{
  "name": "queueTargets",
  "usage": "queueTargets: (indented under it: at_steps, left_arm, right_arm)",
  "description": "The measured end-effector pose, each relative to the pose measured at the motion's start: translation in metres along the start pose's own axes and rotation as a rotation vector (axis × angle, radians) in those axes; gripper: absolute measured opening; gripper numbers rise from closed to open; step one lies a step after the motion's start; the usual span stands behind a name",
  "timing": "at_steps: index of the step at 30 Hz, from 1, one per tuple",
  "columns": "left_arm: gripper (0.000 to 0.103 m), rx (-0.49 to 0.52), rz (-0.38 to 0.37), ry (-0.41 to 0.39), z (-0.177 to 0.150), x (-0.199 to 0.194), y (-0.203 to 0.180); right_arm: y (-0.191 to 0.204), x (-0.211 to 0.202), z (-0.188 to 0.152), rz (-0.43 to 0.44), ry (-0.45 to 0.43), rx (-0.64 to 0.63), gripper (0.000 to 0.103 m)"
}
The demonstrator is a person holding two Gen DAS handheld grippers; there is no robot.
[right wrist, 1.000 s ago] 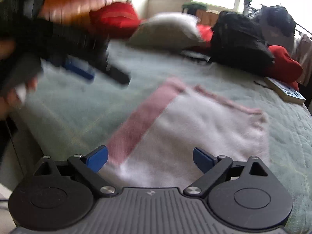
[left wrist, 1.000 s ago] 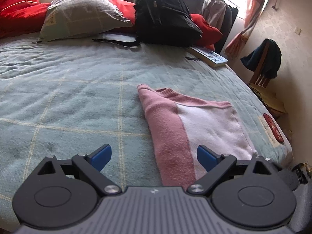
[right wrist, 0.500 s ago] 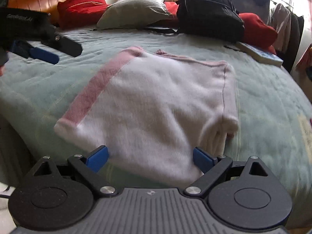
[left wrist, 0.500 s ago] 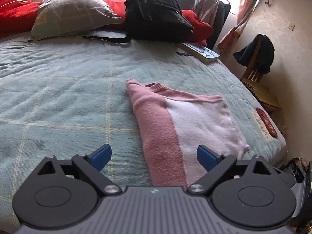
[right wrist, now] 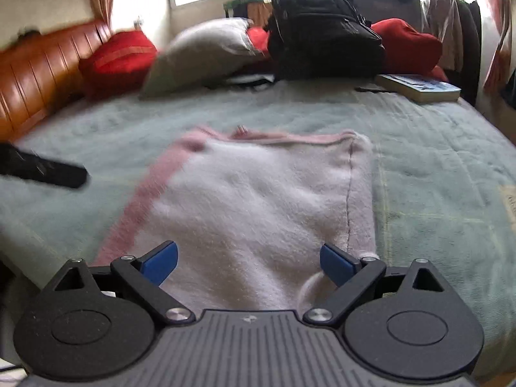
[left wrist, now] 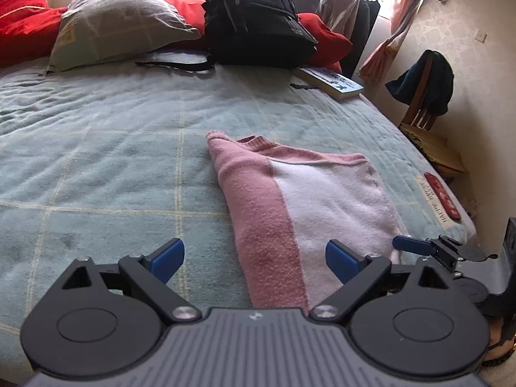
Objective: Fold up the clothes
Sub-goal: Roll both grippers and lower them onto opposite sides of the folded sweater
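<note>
Two hand-held grippers are in view, both with jaws spread wide and nothing between the blue pads; the left hand-held gripper [left wrist: 254,259] hovers over the near edge of the bed, and the right hand-held gripper [right wrist: 248,259] hovers just above the near hem of the garment. One folded pink-and-white knitted sweater [left wrist: 303,200] lies flat on the pale green checked blanket [left wrist: 113,167] covering the bed, toward 2 o'clock of centre in the left wrist view; its darker pink sleeve band runs along the 9 o'clock side, the white panel along the 3 o'clock side, and the ribbed collar points to 12 o'clock. At 12 o'clock, a black fabric backpack [left wrist: 258,22] stands against red cushions [left wrist: 22,22] beside a grey rectangular pillow [left wrist: 119,25]; a paperback book with a blue-and-white cover [left wrist: 332,82] lies near the backpack at 1 o'clock. In the right wrist view, motion blur softens the sweater edges.
</note>
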State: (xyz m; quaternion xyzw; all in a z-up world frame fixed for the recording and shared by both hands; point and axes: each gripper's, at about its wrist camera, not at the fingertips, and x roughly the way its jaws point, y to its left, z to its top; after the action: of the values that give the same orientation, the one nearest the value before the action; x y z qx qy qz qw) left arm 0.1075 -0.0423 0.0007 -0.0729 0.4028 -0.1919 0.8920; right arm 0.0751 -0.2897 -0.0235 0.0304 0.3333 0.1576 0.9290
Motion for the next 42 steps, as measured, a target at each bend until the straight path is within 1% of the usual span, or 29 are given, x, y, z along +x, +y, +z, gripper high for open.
queueTargets:
  at_steps: [6, 15, 20, 24, 27, 29, 30, 33, 35, 38, 40, 42]
  left_arm:
    - [0.094, 0.028, -0.028, 0.002, 0.004, 0.003, -0.011]
    - [0.094, 0.034, -0.002, 0.028, 0.006, 0.01, -0.013]
    - [0.094, 0.049, -0.032, 0.042, 0.007, 0.015, -0.02]
    - [0.094, 0.054, -0.065, 0.047, 0.008, 0.019, -0.024]
    - [0.094, 0.052, -0.073, 0.041, 0.009, 0.02, -0.022]
    - [0.094, 0.031, -0.099, 0.026, 0.01, 0.021, -0.018]
    - [0.094, 0.013, -0.118, 0.022, 0.01, 0.022, -0.013]
    - [0.094, -0.053, -0.182, 0.029, 0.013, 0.031, 0.002]
    - [0.094, -0.109, -0.207, 0.047, 0.013, 0.04, 0.014]
    - [0.094, -0.197, -0.24, 0.079, 0.013, 0.053, 0.033]
    - [0.094, -0.26, -0.279, 0.12, 0.011, 0.065, 0.046]
    - [0.094, -0.323, -0.323, 0.162, 0.008, 0.077, 0.058]
  right_arm:
    - [-0.005, 0.007, 0.006, -0.001, 0.0, 0.004, 0.098]
    - [-0.012, 0.017, 0.013, -0.006, 0.008, 0.015, 0.098]
    - [-0.011, 0.012, 0.016, -0.003, -0.013, 0.022, 0.098]
    - [-0.015, 0.012, 0.02, 0.006, -0.035, 0.052, 0.098]
    - [-0.031, 0.005, 0.022, 0.03, -0.053, 0.112, 0.099]
    - [-0.044, 0.0, 0.022, 0.052, -0.066, 0.163, 0.101]
    - [-0.055, -0.003, 0.022, 0.078, -0.072, 0.214, 0.103]
    - [-0.094, -0.009, 0.019, 0.17, -0.074, 0.377, 0.103]
    - [-0.117, -0.005, 0.016, 0.216, -0.052, 0.467, 0.103]
    - [-0.145, 0.011, 0.009, 0.296, 0.011, 0.586, 0.103]
    - [-0.16, 0.028, 0.004, 0.364, 0.063, 0.664, 0.103]
    - [-0.169, 0.045, 0.002, 0.387, 0.111, 0.712, 0.103]
